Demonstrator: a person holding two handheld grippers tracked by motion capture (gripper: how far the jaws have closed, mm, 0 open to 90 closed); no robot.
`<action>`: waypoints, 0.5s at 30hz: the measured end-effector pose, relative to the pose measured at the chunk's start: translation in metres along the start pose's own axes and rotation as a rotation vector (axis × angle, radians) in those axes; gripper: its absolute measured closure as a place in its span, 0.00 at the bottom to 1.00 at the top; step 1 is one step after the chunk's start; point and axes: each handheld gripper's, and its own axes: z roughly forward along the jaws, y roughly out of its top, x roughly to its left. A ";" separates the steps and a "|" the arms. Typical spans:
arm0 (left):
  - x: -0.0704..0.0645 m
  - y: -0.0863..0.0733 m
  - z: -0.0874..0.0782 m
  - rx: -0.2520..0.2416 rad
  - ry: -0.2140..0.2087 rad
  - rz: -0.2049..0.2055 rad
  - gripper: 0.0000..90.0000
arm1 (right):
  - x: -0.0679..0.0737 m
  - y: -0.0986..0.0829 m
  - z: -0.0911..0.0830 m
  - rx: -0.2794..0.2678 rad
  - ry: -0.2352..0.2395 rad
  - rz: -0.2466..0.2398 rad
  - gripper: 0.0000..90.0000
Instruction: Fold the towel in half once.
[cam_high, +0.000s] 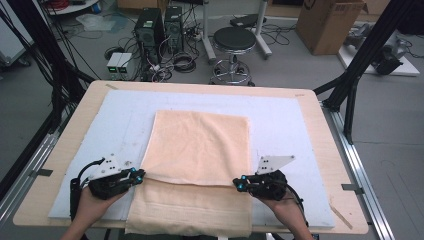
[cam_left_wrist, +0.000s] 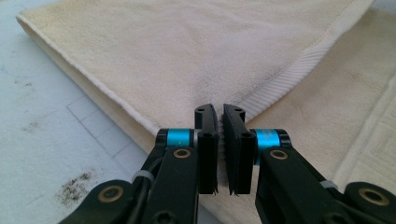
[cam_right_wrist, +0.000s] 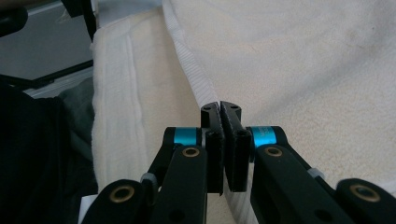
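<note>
Towel: a peach terry towel (cam_high: 197, 165) lies partly folded on the surface, its upper layer doubled over the lower; the near end hangs over the surface's near edge.
Folded edge: the upper layer's hem (cam_left_wrist: 299, 79) runs across the towel nearer the surface's near edge than its far edge, with a woven band along it.
Handling: judged soft, limp and light; it will sag and drape rather than hold shape, and the pile should give good grip, not slip. Nothing fragile about it.
Where to hold: best at the two corners of the doubled layer, on the firmer hem band, so both layers lift together and the edge stays straight.
Left tongs: the left tongs (cam_left_wrist: 219, 112) sit at the left corner of the upper layer, jaws pressed close with terry pinched between them.
Right tongs: the right tongs (cam_right_wrist: 219, 108) are clenched on the hem at the right corner, the ribbed band (cam_right_wrist: 187, 60) running up from the jaws.
Carrier: a pale blue mat (cam_high: 290, 115) covers the wooden surface (cam_high: 320, 135); the towel lies along its middle.
</note>
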 end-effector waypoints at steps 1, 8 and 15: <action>-0.001 0.000 -0.002 -0.003 0.001 0.003 0.93 | 0.002 0.001 -0.001 0.003 -0.002 -0.006 0.98; -0.004 0.003 -0.009 -0.013 0.005 0.005 0.93 | 0.009 0.012 -0.007 -0.006 0.004 -0.034 0.98; -0.017 -0.007 -0.026 -0.025 -0.016 0.001 0.93 | 0.026 0.009 -0.011 0.002 0.022 -0.049 0.98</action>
